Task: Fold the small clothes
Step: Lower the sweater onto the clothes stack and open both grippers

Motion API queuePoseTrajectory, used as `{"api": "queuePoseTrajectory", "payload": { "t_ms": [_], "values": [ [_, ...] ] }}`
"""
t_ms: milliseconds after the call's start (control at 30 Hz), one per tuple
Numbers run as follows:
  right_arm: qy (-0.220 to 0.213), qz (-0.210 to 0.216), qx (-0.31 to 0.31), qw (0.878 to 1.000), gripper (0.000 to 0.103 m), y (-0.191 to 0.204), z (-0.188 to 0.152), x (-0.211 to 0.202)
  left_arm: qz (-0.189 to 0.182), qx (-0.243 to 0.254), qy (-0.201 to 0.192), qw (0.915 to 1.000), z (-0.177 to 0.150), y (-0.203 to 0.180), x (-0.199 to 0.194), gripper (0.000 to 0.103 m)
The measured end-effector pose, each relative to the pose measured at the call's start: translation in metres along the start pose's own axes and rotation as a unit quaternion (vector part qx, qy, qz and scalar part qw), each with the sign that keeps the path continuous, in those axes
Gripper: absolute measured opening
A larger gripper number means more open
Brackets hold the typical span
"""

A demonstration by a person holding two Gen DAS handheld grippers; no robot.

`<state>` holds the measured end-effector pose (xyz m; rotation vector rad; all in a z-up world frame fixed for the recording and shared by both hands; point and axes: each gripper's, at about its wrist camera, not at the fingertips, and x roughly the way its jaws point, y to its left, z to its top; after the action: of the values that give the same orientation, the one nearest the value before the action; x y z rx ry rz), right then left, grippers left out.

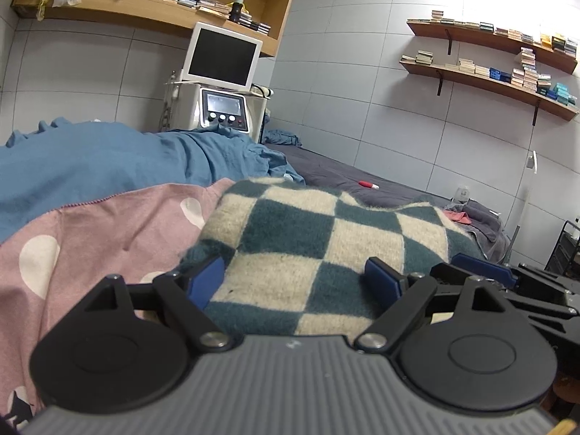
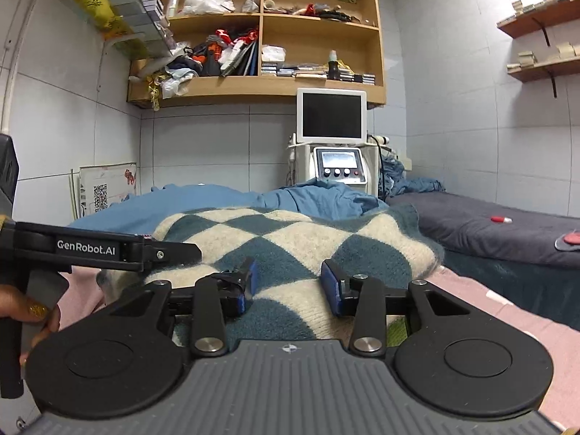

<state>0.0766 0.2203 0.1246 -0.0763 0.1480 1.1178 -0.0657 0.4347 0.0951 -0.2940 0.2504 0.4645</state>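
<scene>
Your left tool [image 1: 294, 279] stands wide open, its blue pads on either side of the fuzzy teal-and-cream checkered knit garment [image 1: 326, 239] and holding nothing. The garment's near left edge sits right at the left pad, and beyond that edge the pink cotton sheet with white dots [image 1: 108, 228] spreads flat and open. Your right tool [image 2: 288, 284] is at a narrower gap, both pads resting down on the woolly surface near the garment's front; whether any fold is pinched between them cannot be told. To its right the garment's rounded edge drops onto the pink sheet, beside a dark grey bed [image 2: 489, 232]. Ahead of both tools lies a rumpled blue blanket [image 1: 108, 159], then a white machine with a dark screen [image 2: 331, 116] against the tiled wall, under cluttered wooden shelves [image 2: 268, 36].
</scene>
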Motion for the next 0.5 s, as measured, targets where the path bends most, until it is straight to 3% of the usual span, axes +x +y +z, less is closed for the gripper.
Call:
{"api": "queuePoseTrajectory", "payload": {
  "t_ms": [100,167,200,233,333,500],
  "values": [
    [0.002,0.0,-0.011,1.0,0.072,0.003,0.009,-0.001,0.007,0.014,0.009,0.9998,0.007,-0.008,-0.002,0.099],
    [0.003,-0.005,-0.023,1.0,0.082,0.004,0.014,-0.003,0.012,0.021,0.011,0.9996,0.014,-0.017,-0.006,0.103],
    [0.003,-0.007,-0.024,1.0,0.1,0.004,0.018,-0.006,0.021,0.026,0.012,0.9994,0.018,-0.021,-0.009,0.103],
    [0.001,-0.011,-0.024,1.0,0.103,0.004,0.023,-0.008,0.034,0.031,0.014,0.9989,0.022,-0.026,-0.013,0.103],
    [-0.016,-0.005,-0.007,1.0,0.103,-0.004,0.042,-0.018,0.068,0.039,0.043,0.996,0.041,-0.038,-0.022,0.103],
    [0.011,0.034,-0.029,0.999,0.103,-0.011,0.084,-0.033,0.081,0.076,0.08,0.9906,0.082,-0.059,-0.052,0.103]
  ]
}}
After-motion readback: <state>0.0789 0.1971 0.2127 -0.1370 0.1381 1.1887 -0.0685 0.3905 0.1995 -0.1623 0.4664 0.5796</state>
